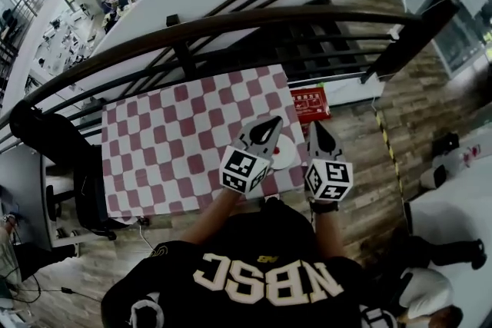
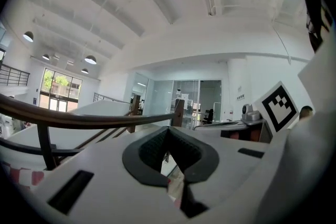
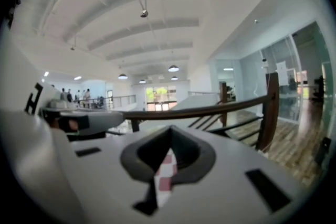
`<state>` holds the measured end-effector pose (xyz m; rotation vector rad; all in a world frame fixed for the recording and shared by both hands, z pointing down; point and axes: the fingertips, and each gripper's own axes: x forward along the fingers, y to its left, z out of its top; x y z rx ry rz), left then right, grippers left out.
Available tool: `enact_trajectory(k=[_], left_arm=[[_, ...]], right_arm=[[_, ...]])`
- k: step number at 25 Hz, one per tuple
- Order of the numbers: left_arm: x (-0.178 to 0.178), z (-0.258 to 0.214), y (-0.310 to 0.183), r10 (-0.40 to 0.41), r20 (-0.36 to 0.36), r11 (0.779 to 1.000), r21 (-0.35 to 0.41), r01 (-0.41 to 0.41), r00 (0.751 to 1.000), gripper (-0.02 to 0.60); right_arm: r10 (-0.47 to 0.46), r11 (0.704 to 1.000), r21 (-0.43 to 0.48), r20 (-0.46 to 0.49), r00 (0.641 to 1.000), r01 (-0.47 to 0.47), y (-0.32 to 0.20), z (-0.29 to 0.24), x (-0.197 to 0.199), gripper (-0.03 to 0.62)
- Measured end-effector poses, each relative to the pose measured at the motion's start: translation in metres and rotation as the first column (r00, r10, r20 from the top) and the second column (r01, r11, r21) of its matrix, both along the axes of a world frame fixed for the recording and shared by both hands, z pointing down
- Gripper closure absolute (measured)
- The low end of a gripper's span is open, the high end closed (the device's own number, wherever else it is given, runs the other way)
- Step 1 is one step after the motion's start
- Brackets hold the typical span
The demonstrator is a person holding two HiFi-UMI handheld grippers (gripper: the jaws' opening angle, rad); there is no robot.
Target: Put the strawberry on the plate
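Note:
A white plate (image 1: pixel 287 155) lies near the right edge of the table with the red-and-white checked cloth (image 1: pixel 177 142). A small red thing (image 1: pixel 276 152), probably the strawberry, rests on the plate's left part. My left gripper (image 1: pixel 270 121) hangs over the plate with its jaws shut and nothing between them. My right gripper (image 1: pixel 317 125) is just past the table's right edge, jaws shut and empty. In the right gripper view only a strip of checked cloth (image 3: pixel 167 173) shows below the closed pads. In the left gripper view my left gripper (image 2: pixel 168 131) points out at the hall.
A dark curved railing (image 1: pixel 231 23) runs behind the table. A red box (image 1: pixel 310 102) lies on the wooden floor by the table's far right corner. Yellow-black tape (image 1: pixel 384 138) marks the floor to the right. A black chair (image 1: pixel 84 196) stands left of the table.

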<state>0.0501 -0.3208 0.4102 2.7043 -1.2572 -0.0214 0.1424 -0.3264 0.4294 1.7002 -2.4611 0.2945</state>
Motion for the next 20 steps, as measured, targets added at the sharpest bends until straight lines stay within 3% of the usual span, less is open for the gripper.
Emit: enact_trajectory(k=[7,14,20], left_arm=[[0.003,-0.010,-0.016,-0.032,-0.014,0.999,0.036,0.033,0.999,0.569],[0.016,-0.020,-0.023,-0.026,0.013,0.995,0.091,0.025,1.000,0.569],[0.010,-0.022,-0.035,-0.070,0.030,0.992,0.104,0.067,0.997,0.569]], right_arm=[[0.016,0.997,0.079,-0.008,1.000,-0.015,-0.005,-0.026,0.002,0.577],[0.004,0.996,0.093,0.010,1.000,-0.005,-0.016,-0.033,0.002,0.576],[-0.071,0.991,0.108,-0.038,0.997,0.075,-0.027,-0.031,-0.009,0.577]])
